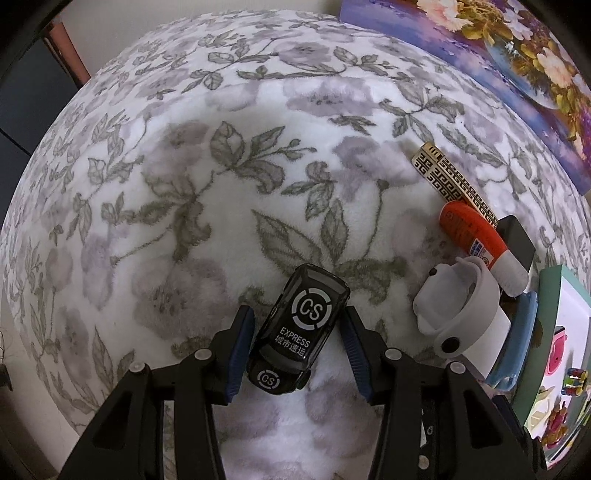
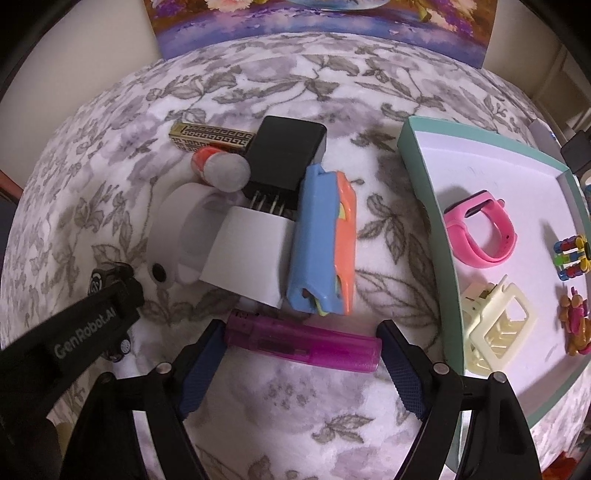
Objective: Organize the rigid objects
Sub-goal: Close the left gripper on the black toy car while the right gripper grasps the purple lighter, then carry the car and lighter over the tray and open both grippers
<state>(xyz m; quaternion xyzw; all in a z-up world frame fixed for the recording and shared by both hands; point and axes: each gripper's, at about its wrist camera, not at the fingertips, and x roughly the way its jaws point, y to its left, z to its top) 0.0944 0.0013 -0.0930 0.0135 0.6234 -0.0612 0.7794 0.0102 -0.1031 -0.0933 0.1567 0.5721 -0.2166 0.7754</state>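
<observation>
A fuzzy white blanket printed with grey flowers (image 1: 184, 184) spreads ahead of the claw; a floral painting (image 2: 325, 26) leans beyond.

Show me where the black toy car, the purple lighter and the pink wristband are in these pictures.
black toy car (image 1: 300, 328), left wrist view, on its roof with the white lettering.
purple lighter (image 2: 303, 345), right wrist view, on the middle of its body.
pink wristband (image 2: 480, 254), right wrist view, on the lower curve of the strap.

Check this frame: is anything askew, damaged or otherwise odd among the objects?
Nothing looks damaged or spilled. The loose items beside the tray are jumbled: the glue stick leans on the black box, and the toy car sits skewed between the left gripper pads.
</observation>
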